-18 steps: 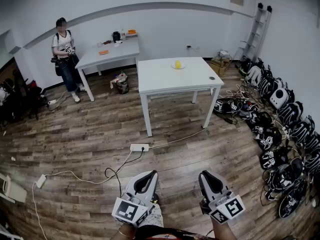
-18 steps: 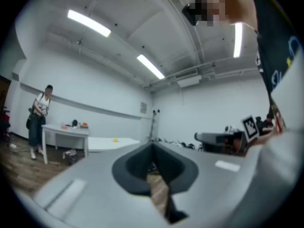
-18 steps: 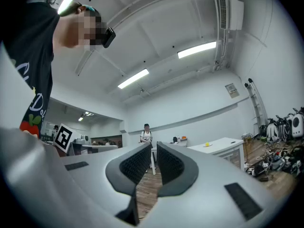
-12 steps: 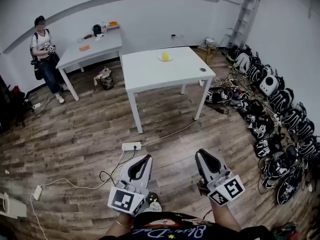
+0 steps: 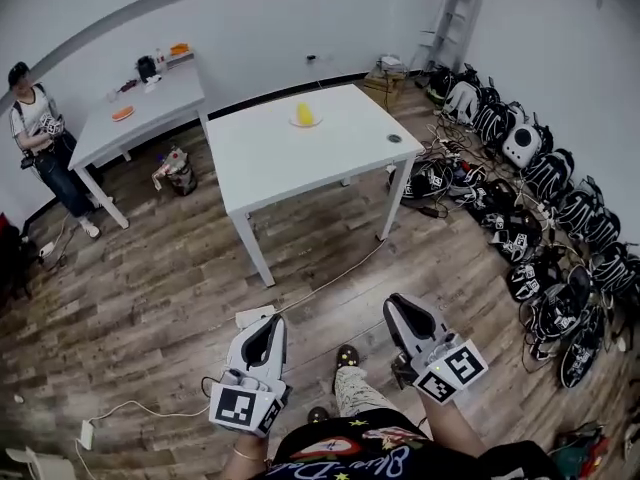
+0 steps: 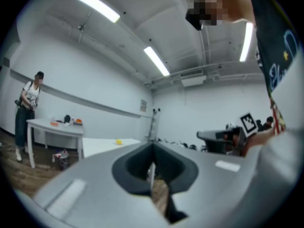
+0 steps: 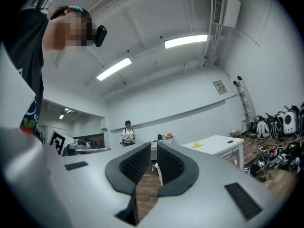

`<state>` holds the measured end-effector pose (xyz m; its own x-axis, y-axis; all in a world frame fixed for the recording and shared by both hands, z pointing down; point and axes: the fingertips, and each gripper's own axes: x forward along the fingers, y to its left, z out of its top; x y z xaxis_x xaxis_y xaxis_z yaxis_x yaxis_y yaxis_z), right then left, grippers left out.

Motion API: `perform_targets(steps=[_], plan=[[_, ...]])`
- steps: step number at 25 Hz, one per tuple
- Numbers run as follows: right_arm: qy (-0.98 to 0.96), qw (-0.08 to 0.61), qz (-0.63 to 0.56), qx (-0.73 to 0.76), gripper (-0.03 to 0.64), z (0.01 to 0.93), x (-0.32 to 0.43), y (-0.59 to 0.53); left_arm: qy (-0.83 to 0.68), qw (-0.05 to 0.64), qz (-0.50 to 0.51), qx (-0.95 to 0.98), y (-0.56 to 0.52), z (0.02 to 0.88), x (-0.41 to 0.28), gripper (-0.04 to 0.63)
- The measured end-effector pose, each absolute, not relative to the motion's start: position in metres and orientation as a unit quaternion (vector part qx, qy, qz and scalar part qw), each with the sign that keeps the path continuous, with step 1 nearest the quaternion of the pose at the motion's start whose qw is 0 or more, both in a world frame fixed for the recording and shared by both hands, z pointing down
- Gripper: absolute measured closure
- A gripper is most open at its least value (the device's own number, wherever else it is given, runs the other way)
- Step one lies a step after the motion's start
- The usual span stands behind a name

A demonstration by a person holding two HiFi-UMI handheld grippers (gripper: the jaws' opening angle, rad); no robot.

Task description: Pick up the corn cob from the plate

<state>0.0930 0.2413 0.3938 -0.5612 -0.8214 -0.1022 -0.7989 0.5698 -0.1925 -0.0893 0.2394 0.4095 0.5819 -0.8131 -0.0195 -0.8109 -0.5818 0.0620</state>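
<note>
A yellow corn cob (image 5: pixel 304 114) lies on a small plate (image 5: pixel 305 123) near the far edge of a white table (image 5: pixel 300 163), across the room from me. Both grippers are held low in front of my body over the wooden floor, far short of the table. My left gripper (image 5: pixel 264 330) is shut with nothing in it, and so is my right gripper (image 5: pixel 394 310). The left gripper view shows the corn cob (image 6: pixel 118 141) as a small speck past the left gripper (image 6: pixel 152 148). In the right gripper view the corn cob (image 7: pixel 196 144) sits right of the right gripper (image 7: pixel 155 148).
A small dark object (image 5: pixel 394 138) lies on the table's right side. A second table (image 5: pixel 150 108) with items and a standing person (image 5: pixel 40 133) are at the left. Black-and-white gear (image 5: pixel 540 218) lines the right wall. A power strip (image 5: pixel 254 317) and cables lie on the floor.
The view has moved forward and turned: the table is closer and more to the left, the person nearer the left edge. Both grippers stay shut and low in front.
</note>
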Motion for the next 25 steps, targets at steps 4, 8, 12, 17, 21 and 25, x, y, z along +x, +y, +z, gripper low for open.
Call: perform_targets(steps=[4,8,12,17,21,25], plan=[[0.878,0.106,-0.074,-0.46,0.598,0.407,0.109,0.156,-0.46,0.025,-0.011,0.888,0.162,0.425,-0.081,0.603],[0.883,0.14,-0.082,-0.44,0.597,0.392,0.127,0.042,-0.478,0.011,-0.013,0.878,0.052,0.407,-0.074,0.603],[0.893,0.148,-0.084,-0.416,0.544,0.382,0.138,-0.067,-0.493,-0.02,-0.008,0.87,-0.044,0.381,-0.055,0.603],[0.907,0.131,-0.076,-0.393,0.499,0.384,0.139,-0.17,-0.511,-0.018,-0.002,0.86,-0.12,0.384,-0.043,0.603],[0.905,0.1,-0.086,-0.404,0.476,0.399,0.12,-0.247,-0.52,-0.006,0.008,0.854,-0.18,0.392,-0.058,0.603],[0.898,0.052,-0.092,-0.427,0.436,0.419,0.103,-0.337,-0.522,-0.004,-0.01,0.853,-0.257,0.397,-0.075,0.603]])
